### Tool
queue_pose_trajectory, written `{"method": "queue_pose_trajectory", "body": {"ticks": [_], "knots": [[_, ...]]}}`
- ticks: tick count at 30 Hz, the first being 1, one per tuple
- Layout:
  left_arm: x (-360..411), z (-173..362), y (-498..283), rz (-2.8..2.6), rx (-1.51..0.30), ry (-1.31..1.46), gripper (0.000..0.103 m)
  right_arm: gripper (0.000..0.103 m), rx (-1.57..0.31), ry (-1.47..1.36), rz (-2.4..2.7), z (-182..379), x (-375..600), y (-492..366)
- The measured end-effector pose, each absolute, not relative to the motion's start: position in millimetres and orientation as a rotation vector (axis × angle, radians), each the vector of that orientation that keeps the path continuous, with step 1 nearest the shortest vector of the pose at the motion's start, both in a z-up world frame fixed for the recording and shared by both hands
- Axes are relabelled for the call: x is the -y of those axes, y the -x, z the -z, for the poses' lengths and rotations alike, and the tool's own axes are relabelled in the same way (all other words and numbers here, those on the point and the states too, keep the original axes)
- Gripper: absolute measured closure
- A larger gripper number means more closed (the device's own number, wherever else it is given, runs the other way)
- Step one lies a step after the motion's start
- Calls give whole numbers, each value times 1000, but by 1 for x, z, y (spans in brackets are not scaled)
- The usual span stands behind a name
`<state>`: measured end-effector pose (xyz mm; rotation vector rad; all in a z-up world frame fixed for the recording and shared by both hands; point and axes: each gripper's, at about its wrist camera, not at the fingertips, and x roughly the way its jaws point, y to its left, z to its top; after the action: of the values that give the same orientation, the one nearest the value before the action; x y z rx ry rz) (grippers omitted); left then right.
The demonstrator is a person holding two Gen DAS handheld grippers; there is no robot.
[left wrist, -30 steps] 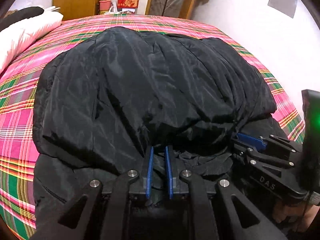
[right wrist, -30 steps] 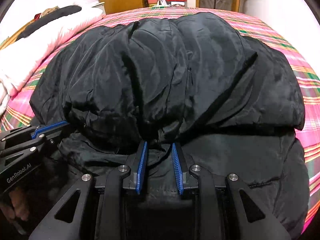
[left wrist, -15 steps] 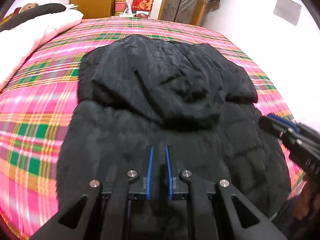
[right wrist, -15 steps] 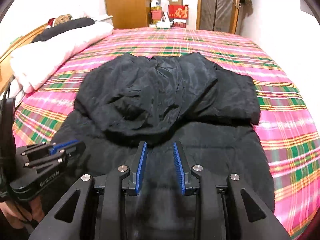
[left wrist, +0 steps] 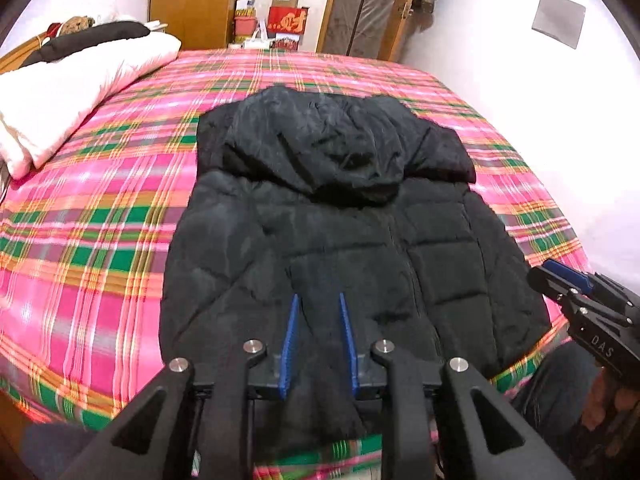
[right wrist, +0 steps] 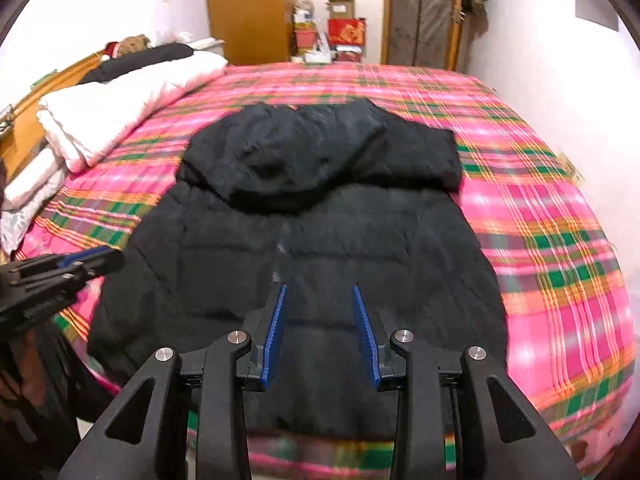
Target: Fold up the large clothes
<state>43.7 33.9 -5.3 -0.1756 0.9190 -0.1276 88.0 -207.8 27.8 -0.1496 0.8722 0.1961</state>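
Jacket (left wrist: 320,216), black and quilted, lies flat on the bed (left wrist: 100,220), with its near hem at the bed's near edge and its top part folded down over the body, so that a thick dark roll crosses it at the far end. Both grippers hang above the near hem and look down along it.

Nearest in the left wrist view, the left gripper (left wrist: 318,308) has its jaws a little apart and opening; nothing is between the blue pads, only the jacket far below them. In the right wrist view the right gripper (right wrist: 318,300) has its jaws somewhat wider, also opening, and also with nothing in them. Each gripper shows at the side of the other's view, and a hand (left wrist: 612,404) of the person is partly seen under the right one.

The bed has a pink, green and orange plaid cover. Farther on the left side, a white quilt (right wrist: 120,104) is folded, with something dark lying on top of it. Behind the bed stand a wooden wardrobe (right wrist: 246,8), some boxes (right wrist: 340,20) with a red one among them, and a door (right wrist: 424,12) by the white wall.
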Motion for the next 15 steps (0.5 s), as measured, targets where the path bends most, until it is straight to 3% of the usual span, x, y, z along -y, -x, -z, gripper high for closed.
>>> {"method": "queue_pose_trajectory", "body": {"ticks": [5, 8, 15], "knots": [[-30, 11, -20, 128, -944, 159, 81, 68, -870, 155, -158, -25, 228, -67], [-28, 13, -13, 124, -949, 147, 81, 53, -879, 124, -141, -22, 240, -61], [-36, 15, -7, 95, -947, 161, 76, 52, -883, 83, -114, -20, 256, -59]]}}
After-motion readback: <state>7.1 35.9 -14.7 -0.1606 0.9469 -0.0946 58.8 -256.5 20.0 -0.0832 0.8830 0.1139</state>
